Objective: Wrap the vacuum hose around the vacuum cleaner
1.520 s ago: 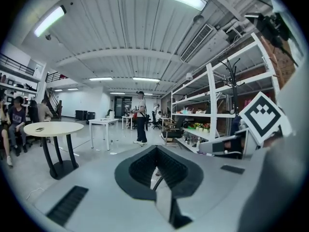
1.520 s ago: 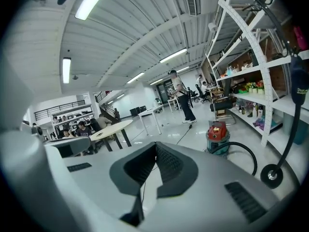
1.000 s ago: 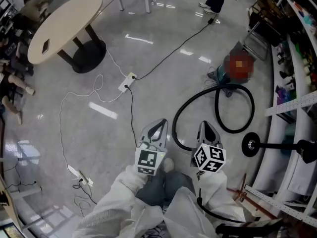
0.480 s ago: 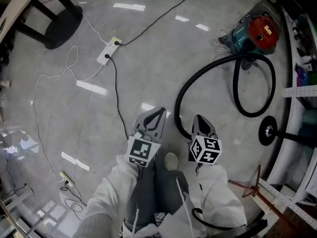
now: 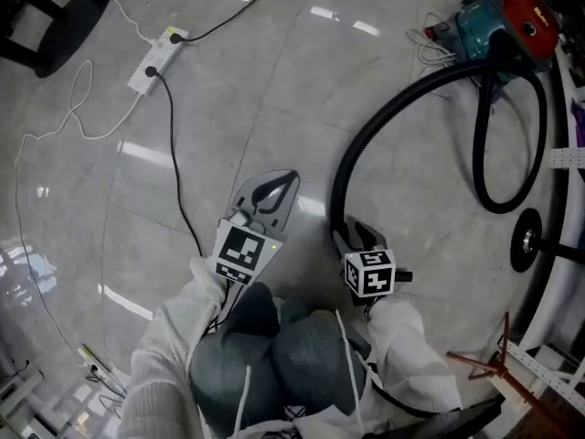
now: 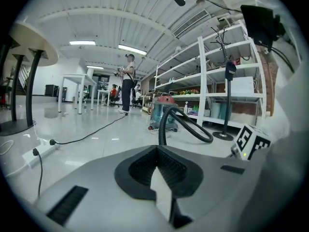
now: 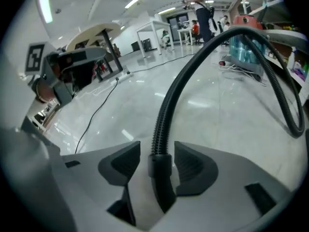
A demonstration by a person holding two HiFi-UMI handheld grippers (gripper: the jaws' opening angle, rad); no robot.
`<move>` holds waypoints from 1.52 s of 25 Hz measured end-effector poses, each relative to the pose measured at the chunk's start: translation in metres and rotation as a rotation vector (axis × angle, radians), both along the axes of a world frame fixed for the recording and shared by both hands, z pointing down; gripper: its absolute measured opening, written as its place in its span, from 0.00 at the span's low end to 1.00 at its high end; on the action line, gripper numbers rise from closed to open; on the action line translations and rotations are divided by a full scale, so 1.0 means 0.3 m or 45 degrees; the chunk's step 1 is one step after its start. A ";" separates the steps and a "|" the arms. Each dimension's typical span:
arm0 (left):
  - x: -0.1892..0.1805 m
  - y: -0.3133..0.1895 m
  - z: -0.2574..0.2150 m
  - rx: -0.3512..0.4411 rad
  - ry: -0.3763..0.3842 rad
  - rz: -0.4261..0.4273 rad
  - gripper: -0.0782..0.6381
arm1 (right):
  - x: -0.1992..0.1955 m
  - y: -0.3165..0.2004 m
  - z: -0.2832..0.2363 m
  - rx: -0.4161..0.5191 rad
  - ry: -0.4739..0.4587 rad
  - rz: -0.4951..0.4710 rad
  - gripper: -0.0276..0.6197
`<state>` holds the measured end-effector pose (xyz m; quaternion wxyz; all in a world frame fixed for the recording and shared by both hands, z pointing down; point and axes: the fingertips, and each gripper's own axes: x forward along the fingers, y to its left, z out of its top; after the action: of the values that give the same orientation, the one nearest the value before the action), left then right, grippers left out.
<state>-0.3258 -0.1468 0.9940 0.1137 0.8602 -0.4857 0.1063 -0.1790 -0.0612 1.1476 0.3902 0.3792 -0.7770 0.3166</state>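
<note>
Over open floor (image 5: 274, 90): right gripper (image 7: 157, 151) jaws just opened, astride hose (image 7: 167, 100) end; left gripper (image 6: 157, 150) jaws together.

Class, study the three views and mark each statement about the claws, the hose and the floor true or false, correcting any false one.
1. The vacuum hose passes between the jaws of the right claw. True; those jaws have just been opening and stand apart on either side of it.
2. The left claw grips the hose. False: it is shut on nothing.
3. The hose is already wound round the vacuum cleaner. False: it trails in a loose loop over the floor.
4. A white power strip lies on the floor. True.
</note>
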 end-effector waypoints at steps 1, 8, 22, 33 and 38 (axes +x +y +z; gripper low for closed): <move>0.006 -0.003 0.031 0.000 0.008 0.011 0.11 | -0.004 0.016 0.043 -0.023 0.021 -0.041 0.37; 0.006 -0.021 0.072 0.035 0.022 0.004 0.11 | 0.004 0.035 0.195 -0.133 0.136 -0.156 0.39; 0.004 -0.035 0.123 0.041 0.039 -0.019 0.11 | -0.007 0.034 0.292 -0.113 0.156 -0.093 0.40; 0.026 -0.103 -0.212 0.015 -0.011 0.007 0.11 | -0.041 -0.158 -0.258 0.083 -0.076 -0.075 0.40; 0.030 -0.105 -0.667 0.018 -0.019 0.021 0.11 | -0.122 -0.231 -0.852 0.225 -0.263 -0.046 0.40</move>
<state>-0.3168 -0.1783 0.7940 0.1031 0.8641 -0.4801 0.1102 -0.2156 -0.1305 0.8921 0.2790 0.3636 -0.8445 0.2772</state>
